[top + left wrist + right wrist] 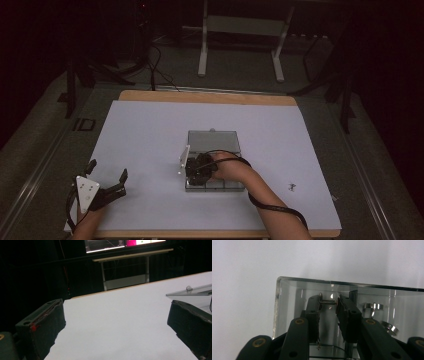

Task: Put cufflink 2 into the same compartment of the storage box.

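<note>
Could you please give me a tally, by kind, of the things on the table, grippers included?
grippers: 2, the left gripper and the right gripper
clear box: 1
metal pin between the right jaws: 1
shiny rings in the box: 2
small loose part on the white sheet: 1
Total: 7

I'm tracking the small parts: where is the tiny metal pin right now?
In the right gripper view the metal pin sits crosswise between the right gripper's fingertips, inside a corner compartment of the clear plastic box, left of two shiny rings.
</note>
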A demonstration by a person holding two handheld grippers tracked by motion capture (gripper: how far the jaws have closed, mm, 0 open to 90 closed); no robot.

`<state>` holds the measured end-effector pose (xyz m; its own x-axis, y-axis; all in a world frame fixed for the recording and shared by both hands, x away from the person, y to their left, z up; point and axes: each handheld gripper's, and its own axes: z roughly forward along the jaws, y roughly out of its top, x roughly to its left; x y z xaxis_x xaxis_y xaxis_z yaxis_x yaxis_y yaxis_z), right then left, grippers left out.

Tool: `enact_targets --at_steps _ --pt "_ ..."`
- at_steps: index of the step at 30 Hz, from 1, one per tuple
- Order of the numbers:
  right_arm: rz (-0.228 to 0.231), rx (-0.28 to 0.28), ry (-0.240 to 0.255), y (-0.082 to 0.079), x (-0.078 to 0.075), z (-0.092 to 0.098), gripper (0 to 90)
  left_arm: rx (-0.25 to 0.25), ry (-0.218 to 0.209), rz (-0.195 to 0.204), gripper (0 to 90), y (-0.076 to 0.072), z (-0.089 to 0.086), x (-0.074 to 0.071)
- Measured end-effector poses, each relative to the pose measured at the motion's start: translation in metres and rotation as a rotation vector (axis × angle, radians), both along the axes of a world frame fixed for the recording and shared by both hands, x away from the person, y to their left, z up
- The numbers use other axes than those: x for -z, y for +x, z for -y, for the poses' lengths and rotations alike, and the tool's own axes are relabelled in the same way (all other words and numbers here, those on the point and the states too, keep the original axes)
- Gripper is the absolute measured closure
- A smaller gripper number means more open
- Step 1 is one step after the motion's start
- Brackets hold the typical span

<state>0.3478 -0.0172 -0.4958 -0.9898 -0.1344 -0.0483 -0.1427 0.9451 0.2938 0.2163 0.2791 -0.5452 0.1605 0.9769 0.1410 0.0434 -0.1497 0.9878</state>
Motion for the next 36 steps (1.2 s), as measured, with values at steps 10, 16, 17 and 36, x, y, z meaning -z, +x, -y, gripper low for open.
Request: enact_targets --at_steps 10,16,17,36 --pt "0.013 0.001 0.005 -0.002 -0.016 0.003 67.7 0.000 -0.001 0.000 2.4 0.000 0.000 0.000" --pt "0.024 -0.014 0.002 -0.007 -0.030 0.012 66.3 0.000 -0.002 -0.001 2.4 0.000 0.000 0.000" --pt "0.030 -0.015 -0.001 -0.007 -0.032 0.014 66.3 0.000 -0.002 -0.001 2.4 0.000 0.000 0.000" --pt "0.072 0.015 -0.058 -0.007 -0.058 0.065 65.3 -0.001 0.002 -0.001 2.4 0.000 0.000 0.000"
